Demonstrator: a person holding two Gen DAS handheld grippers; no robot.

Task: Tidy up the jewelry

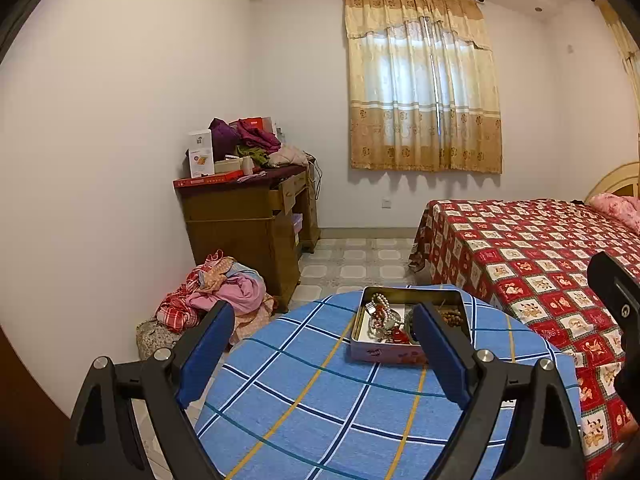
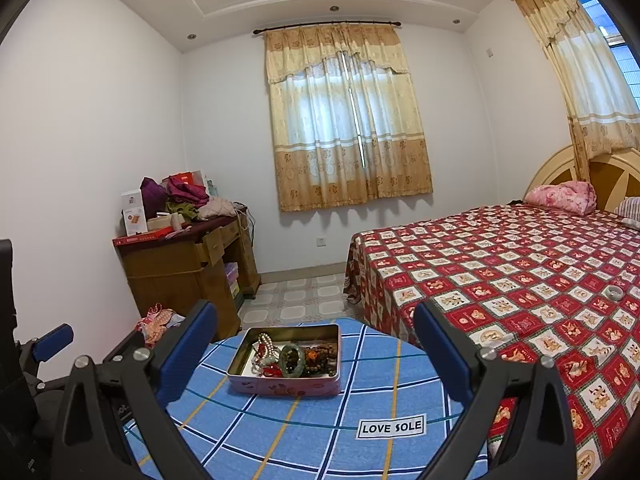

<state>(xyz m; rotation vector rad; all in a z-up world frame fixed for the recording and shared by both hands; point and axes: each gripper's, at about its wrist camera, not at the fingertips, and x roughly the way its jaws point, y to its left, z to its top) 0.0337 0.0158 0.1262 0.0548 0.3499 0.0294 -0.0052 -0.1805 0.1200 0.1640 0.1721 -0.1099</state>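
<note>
- Left claw: blue-padded fingers spread wide, empty, held above the near part of the bench.
- Right claw: spread wide, empty, raised over the bench.
- Round bench under blue plaid cloth carries an open rectangular metal tin.
- Tin holds jewelry: white pearl strand, green jade bangle, brown wooden beads, red piece.
- Bed with red patchwork cover stands right of the bench.
</note>
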